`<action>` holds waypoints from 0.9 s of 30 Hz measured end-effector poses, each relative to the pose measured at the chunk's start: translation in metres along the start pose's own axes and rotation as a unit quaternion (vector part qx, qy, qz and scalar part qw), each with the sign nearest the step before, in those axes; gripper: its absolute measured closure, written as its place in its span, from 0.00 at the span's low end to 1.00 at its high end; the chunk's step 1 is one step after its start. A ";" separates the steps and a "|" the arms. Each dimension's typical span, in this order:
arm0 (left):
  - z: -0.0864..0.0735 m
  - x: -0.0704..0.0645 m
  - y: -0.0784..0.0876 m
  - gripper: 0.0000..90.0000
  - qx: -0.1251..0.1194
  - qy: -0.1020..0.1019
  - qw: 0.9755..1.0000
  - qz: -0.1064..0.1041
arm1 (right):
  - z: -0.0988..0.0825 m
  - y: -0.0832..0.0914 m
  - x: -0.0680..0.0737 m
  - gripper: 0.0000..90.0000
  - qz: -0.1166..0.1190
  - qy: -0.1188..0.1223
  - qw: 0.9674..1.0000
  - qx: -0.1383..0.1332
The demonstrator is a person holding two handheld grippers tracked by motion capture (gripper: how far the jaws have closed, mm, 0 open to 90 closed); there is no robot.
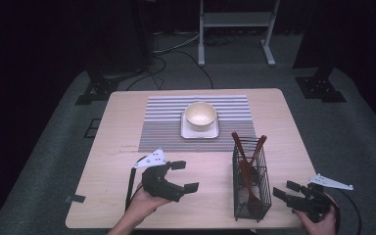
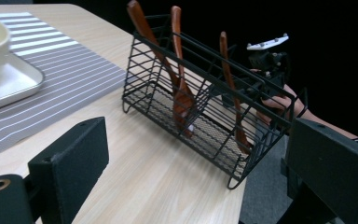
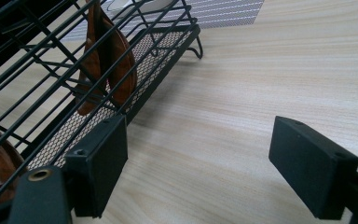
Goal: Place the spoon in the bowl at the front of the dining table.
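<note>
Black wire basket point(image 1: 251, 183) with wooden spoons point(image 1: 247, 161) at lower right of the tabletop point(image 1: 127, 147). Left gripper point(image 1: 184, 176) at lower centre-left, jaws spread, empty. Right gripper point(image 1: 287, 188) just beside the basket, jaws apart, empty.

No readable text, label, brand, number or sign found in any view. Wire basket point(image 1: 251, 188), wooden utensils point(image 2: 181, 88), bowl point(image 1: 200, 115), tray point(image 1: 186, 131), striped mat point(image 1: 166, 128) and tabletop point(image 1: 127, 142) seen unmarked; no lettering made out.
</note>
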State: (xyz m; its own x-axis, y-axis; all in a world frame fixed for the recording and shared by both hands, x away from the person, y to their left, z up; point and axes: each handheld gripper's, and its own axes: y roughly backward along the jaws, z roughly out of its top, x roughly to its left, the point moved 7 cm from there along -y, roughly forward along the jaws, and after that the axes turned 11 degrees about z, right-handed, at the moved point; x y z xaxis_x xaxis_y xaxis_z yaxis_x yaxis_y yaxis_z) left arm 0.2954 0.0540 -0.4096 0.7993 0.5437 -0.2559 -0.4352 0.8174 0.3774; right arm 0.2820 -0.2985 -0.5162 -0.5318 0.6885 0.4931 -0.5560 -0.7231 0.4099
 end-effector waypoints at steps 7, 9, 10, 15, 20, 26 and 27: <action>0.013 -0.015 -0.013 0.07 0.004 -0.011 1.000 -0.024 | 0.000 0.000 0.000 0.20 0.002 0.001 1.000 0.000; 0.017 -0.018 -0.016 0.07 0.004 -0.011 0.999 -0.030 | 0.000 0.000 0.000 0.20 0.002 0.001 1.000 0.000; 0.020 -0.020 -0.018 0.07 0.003 -0.012 0.999 -0.032 | 0.000 0.000 0.000 0.20 0.002 0.001 1.000 0.000; 0.028 -0.026 -0.027 0.07 0.003 -0.020 0.999 -0.034 | 0.000 0.001 0.000 0.20 0.002 0.001 1.000 -0.001; 0.034 -0.031 -0.034 0.07 0.005 -0.026 0.999 -0.041 | 0.000 0.000 0.001 0.20 0.003 0.003 1.000 0.000; 0.041 -0.038 -0.045 0.07 0.011 -0.031 0.998 -0.057 | 0.000 0.000 0.001 0.20 0.004 0.003 1.000 0.001; 0.043 -0.039 -0.049 0.07 0.012 -0.031 0.998 -0.059 | 0.000 0.000 0.001 0.20 0.004 0.004 1.000 0.001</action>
State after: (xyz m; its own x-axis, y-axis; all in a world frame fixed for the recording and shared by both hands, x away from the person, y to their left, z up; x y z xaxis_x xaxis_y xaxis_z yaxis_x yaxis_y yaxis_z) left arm 0.3035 -0.0150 -0.3798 0.8687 0.4304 -0.2450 -0.3267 0.8699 0.3695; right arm 0.2812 -0.2979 -0.5154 -0.5411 0.6836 0.4897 -0.5503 -0.7282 0.4084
